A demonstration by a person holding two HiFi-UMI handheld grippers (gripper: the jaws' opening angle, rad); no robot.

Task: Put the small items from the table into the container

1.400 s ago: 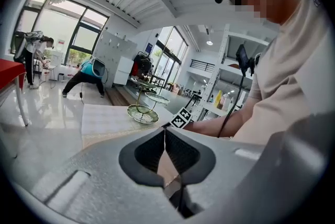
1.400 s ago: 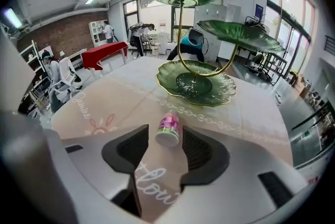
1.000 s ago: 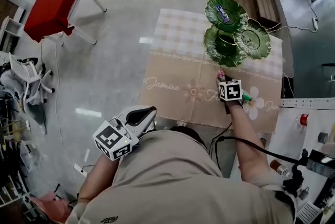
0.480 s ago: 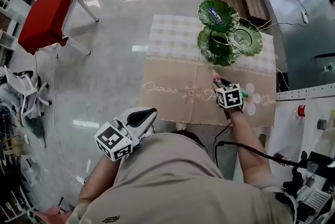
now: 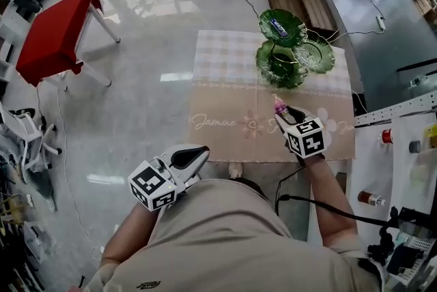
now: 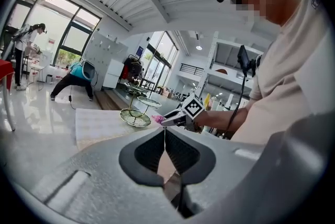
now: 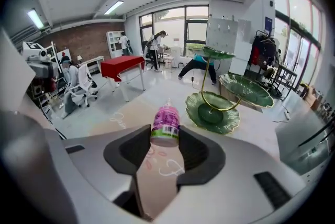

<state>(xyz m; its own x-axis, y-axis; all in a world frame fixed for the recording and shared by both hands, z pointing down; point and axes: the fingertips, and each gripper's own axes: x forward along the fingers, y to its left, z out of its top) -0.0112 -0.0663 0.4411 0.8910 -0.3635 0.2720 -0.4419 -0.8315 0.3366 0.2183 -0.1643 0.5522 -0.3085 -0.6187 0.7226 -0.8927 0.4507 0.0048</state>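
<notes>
Bottle [image 7: 165, 124] between right gripper [image 7: 165, 136] jaws

Right gripper [image 7: 165, 138]: jaws clamped on the lower part of a pink bottle [image 7: 165, 124] with a green label band, cap pointing away. Patterned tablecloth [image 7: 156, 165] below. Green three-tier leaf dish stand [image 7: 212, 113] at 2 o'clock from the bottle, well apart. Red table [image 7: 121, 66] at 11 o'clock, farther off.

Pink bottle [image 7: 165, 126], green band; green tiered dishes [image 5: 281, 64]; beige cloth [image 5: 225, 113], seemingly checked far end.
</notes>
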